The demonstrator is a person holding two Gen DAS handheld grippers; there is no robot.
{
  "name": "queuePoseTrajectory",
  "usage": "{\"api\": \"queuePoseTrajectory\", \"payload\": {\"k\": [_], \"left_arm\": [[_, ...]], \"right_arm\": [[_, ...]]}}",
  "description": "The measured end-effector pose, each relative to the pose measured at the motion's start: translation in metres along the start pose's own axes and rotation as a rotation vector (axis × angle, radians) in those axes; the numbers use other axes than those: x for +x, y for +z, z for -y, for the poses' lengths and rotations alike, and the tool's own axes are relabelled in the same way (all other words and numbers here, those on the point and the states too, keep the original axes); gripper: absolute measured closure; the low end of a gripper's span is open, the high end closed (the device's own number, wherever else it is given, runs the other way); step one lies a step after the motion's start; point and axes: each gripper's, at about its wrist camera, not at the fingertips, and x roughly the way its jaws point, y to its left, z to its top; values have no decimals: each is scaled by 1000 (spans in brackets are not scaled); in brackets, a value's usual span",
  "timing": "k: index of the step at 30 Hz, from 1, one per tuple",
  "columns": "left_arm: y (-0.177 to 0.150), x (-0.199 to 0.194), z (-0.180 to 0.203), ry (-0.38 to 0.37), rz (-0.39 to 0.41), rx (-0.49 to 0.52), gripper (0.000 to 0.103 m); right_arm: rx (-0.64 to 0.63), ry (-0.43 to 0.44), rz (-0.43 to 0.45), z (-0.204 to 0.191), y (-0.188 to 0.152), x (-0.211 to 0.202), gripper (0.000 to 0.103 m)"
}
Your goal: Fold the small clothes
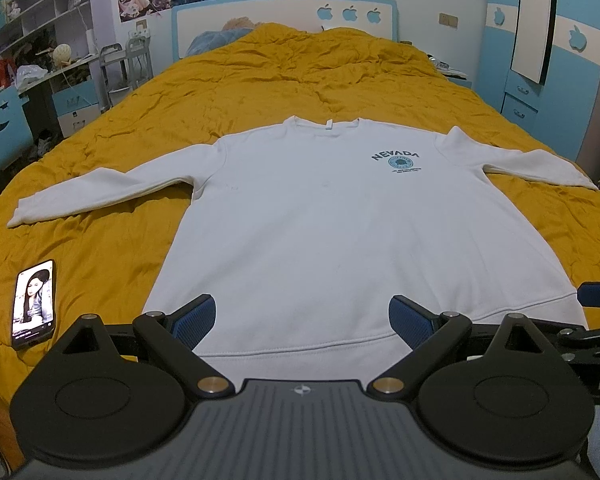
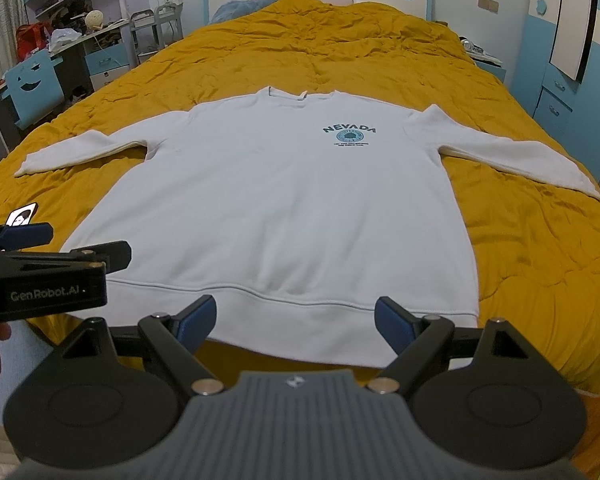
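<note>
A: Left gripper (image 1: 302, 316): jaws spread wide, nothing held, poised over the hem. Right gripper (image 2: 296, 320): likewise released and empty, hem just ahead of it.

B: Garment position?

A: White sweatshirt (image 1: 340, 220) is laid flat, front up, on the yellow bedspread (image 1: 260, 80); both sleeves are spread outward, collar toward the headboard. Nothing appears folded yet.

B: How is the first fold best handled?

A: Probably a sleeve should be taken at the cuff (image 1: 18, 218) and shoulder together, then carried across the chest so the edge stays straight. Only the top layers should be pinched; the quilt beneath is wrinkled and could be caught.

B: Anything obscured?

A: The near hem is partly covered by the gripper bodies in both wrist views. The right cuff (image 2: 592, 190) lies near the bed edge, distorted by the lens. A phone (image 1: 34, 304) lies beside the left hem corner, apart from the cloth.
</note>
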Motion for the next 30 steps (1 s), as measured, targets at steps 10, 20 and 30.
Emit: {"api": "queuePoseTrajectory", "payload": {"k": [10,20,30], "left_arm": [[-1,0,0,-1,0,0,0],[-1,0,0,-1,-2,0,0],[7,2,-1,-4,10,15,0]], "right_arm": [[-7,2,3,0,1,-3,21],[-8,2,3,-1,2,-3,21],[-8,-2,15,0,9,-2,21]]}}
